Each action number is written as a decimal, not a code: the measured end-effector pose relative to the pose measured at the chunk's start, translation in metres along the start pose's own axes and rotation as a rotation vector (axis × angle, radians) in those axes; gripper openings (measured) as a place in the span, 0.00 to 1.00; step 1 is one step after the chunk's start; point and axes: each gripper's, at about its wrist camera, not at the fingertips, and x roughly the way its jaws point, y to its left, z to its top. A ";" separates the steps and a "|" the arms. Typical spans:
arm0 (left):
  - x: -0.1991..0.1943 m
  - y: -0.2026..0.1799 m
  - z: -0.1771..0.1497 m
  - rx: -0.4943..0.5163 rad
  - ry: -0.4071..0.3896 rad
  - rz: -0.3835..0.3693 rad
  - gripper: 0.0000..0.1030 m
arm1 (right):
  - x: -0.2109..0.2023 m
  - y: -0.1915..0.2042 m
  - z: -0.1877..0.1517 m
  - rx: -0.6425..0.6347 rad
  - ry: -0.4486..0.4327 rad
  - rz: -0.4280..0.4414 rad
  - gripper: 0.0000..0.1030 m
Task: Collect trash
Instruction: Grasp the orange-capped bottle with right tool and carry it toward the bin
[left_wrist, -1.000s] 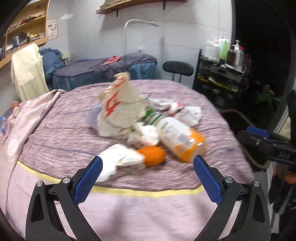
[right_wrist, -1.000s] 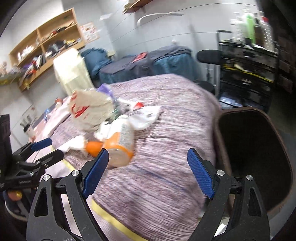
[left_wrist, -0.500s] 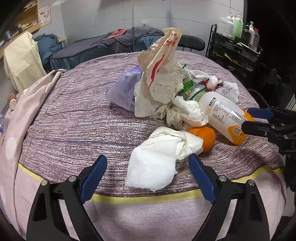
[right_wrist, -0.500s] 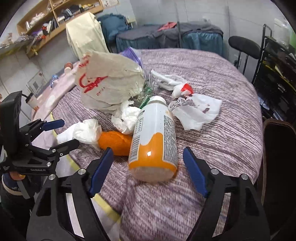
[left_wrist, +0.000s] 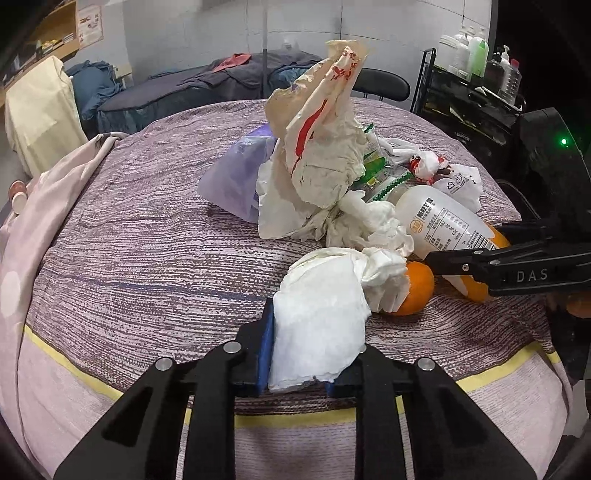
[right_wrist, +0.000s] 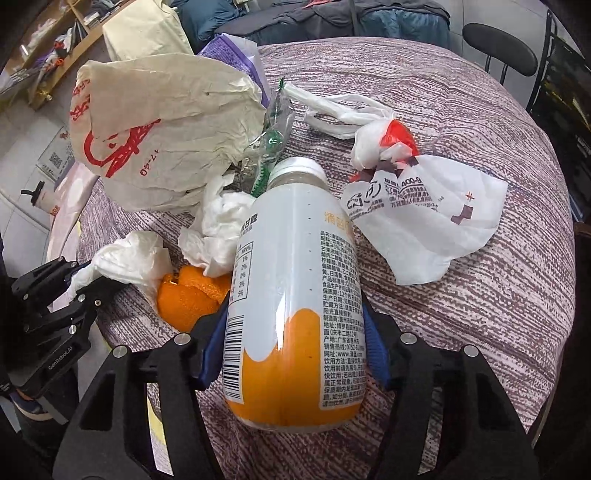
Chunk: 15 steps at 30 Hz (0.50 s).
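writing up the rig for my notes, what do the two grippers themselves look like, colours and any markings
Both are matte black plastic frames with triangular cut-outs, silver rivets at the joints and blue ribbed pads inside the fingers. The left gripper shows white "GenRobot.AI" lettering on its side, seen from the right wrist view. The right gripper carries "DAS" in pale letters, and a green light glows on the black block behind it. No cables visible.

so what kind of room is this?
Probably a massage or treatment room: round table in striped purple cloth holding trash, dark-draped treatment beds behind, black metal rack of lotion bottles.
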 end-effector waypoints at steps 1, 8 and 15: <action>-0.001 -0.001 0.000 -0.005 -0.005 -0.004 0.12 | -0.001 0.000 -0.001 -0.001 -0.005 0.006 0.60; -0.022 -0.008 -0.007 -0.033 -0.060 -0.022 0.06 | -0.029 -0.007 -0.018 0.012 -0.058 0.074 0.60; -0.049 -0.018 -0.012 -0.077 -0.122 -0.065 0.05 | -0.058 -0.016 -0.040 0.060 -0.124 0.141 0.60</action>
